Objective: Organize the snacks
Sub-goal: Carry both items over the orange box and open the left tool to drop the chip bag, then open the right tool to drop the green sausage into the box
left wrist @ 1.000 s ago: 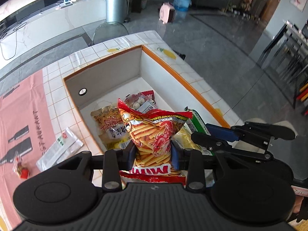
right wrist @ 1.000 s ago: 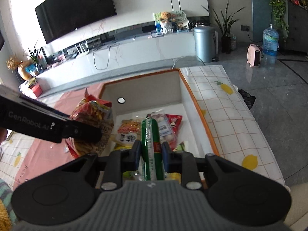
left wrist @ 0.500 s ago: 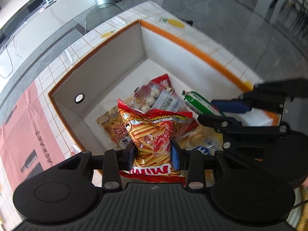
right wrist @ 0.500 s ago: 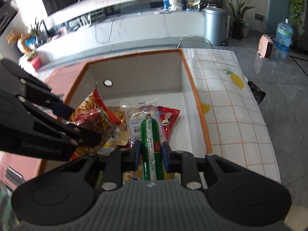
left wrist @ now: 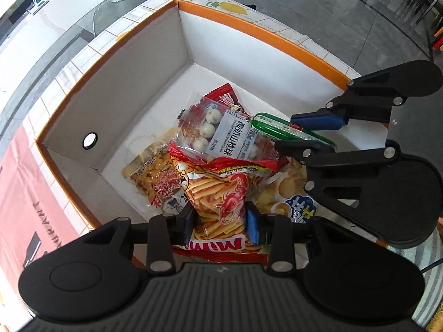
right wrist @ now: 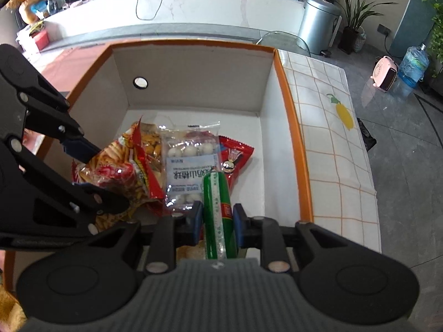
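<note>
Left gripper (left wrist: 218, 217) pinching the chip bag (left wrist: 221, 193), right gripper (right wrist: 215, 218) pinching the green tube (right wrist: 217, 207), both over the box (right wrist: 290, 127) so I can drop them with the other snacks.

Bright daylight, both views. Box (left wrist: 249, 41) interior: far and right walls lit white, left wall in grey shade. Glare on glossy floor (left wrist: 318, 8) and snack wrappers (left wrist: 229, 171). Counter (right wrist: 207, 8) washed out, near overexposed. Strong fisheye bending at edges; straight rims bow. Focus sharp centrally, corners soft and slightly dark.
</note>
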Tool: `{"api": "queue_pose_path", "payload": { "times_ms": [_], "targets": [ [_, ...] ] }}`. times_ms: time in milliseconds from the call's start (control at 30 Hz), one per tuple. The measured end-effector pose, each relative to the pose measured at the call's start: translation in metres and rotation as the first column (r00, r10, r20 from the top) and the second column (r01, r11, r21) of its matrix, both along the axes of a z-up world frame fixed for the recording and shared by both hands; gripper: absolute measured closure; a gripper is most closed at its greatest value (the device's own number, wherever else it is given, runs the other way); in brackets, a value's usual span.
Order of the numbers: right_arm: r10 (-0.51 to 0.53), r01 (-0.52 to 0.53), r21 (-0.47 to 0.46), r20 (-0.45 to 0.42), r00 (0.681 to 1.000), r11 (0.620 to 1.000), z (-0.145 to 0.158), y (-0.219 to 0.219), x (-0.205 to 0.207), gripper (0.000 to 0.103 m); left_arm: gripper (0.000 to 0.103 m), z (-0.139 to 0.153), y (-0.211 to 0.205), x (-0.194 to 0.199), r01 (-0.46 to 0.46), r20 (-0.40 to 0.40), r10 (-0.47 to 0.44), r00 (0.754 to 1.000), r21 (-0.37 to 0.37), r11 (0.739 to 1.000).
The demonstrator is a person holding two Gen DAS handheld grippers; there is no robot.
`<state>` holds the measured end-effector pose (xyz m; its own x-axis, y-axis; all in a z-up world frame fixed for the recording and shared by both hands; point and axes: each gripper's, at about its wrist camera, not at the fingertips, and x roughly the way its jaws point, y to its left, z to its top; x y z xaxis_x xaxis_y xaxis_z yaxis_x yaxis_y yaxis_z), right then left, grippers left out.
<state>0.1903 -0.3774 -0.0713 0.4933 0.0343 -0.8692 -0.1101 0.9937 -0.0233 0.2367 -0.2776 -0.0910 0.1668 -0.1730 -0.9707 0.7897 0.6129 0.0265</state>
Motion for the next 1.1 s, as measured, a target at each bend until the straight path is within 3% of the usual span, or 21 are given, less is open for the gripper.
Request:
{"api": "queue_pose_path", "payload": {
  "times_ms": [133,400,633,733,1000,1100],
  "targets": [
    [0.007,-0.008,-0.033,-0.027,1.000,0.999,-0.003,0.005,0.002,0.083,0.044,0.003,0.008,-0.001,0.024,0.009,-0.023,1.000,-0.065,0.998],
    [-0.013,0.005,-0.075,-0.107,0.994,0.997,-0.002,0.006,0.009,0.083,0.043,0.035,0.034,-0.003,0.004,-0.008,-0.006,1.000,-0.207,0.978],
    [-0.044,0.016,-0.183,-0.147,0.988,0.983,-0.007,0.021,0.016,0.082,0.043,0.062,0.072,-0.015,-0.030,0.037,0.041,0.999,-0.250,0.968],
    [-0.049,0.019,-0.210,-0.140,0.989,0.978,-0.003,0.027,0.015,0.071,0.043,0.072,0.094,-0.018,-0.046,0.059,0.063,0.996,-0.252,0.967],
    [-0.073,0.050,-0.179,-0.126,0.989,0.983,0.026,0.045,0.007,0.061,0.043,0.089,0.157,-0.024,-0.127,0.101,0.156,0.983,-0.247,0.961],
    [-0.080,0.066,-0.170,-0.078,0.994,0.983,0.041,0.058,-0.002,0.060,0.043,0.093,0.183,-0.027,-0.160,0.121,0.196,0.973,-0.259,0.953]
  ]
}}
